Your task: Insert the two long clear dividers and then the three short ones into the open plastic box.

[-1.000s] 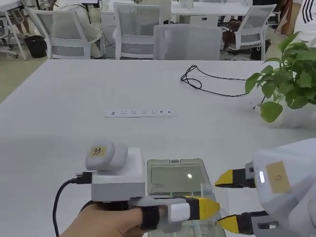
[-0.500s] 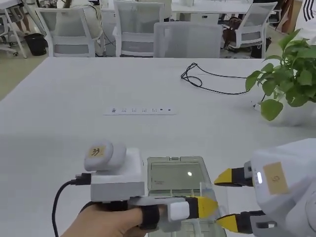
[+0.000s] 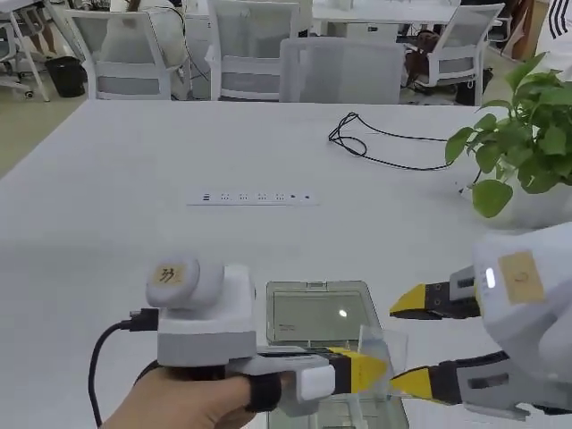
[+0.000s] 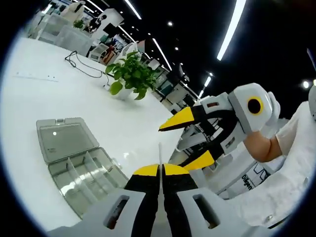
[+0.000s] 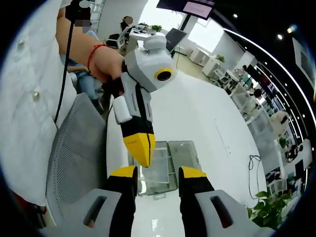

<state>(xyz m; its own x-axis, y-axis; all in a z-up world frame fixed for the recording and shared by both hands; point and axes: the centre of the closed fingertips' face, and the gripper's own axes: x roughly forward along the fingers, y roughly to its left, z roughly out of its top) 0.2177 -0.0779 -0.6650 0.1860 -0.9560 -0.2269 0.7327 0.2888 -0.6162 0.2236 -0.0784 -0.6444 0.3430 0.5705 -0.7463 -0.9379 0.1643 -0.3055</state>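
Pinching a clear divider (image 4: pixel 159 154) in the left gripper (image 4: pixel 159 170), with both yellow jaws pressed flat against the thin sheet, edge-on at bottom centre of the left gripper view. Showing up in the head view as a pale upright pane at lower centre-right of the frame, sticking out past the yellow tips and hanging over the open plastic box (image 3: pixel 315 315). Wrapping a hand (image 3: pixel 179 402) around the left gripper's grip at the bottom left of that frame.

Lying flat on the white table (image 3: pixel 134 179) at bottom centre of the head view, with the lid folded back toward the middle of the frame and the tray cut off by the lower edge. Showing clear partitions inside the tray at lower left of the left gripper view; counting them not possible.

Holding the right gripper (image 3: pixel 404 344) wide open and empty at lower right of the head view, with one yellow jaw above and one below, just beside the divider's free edge; touching it or not, cannot tell.

Sitting higher in the head view: a white power strip (image 3: pixel 255 197) at centre, a looped black cable (image 3: pixel 375 147) up and to the right, a leafy plant (image 3: pixel 518 143) at the right edge. Standing along the top edge, grey mesh chairs (image 3: pixel 250 45).
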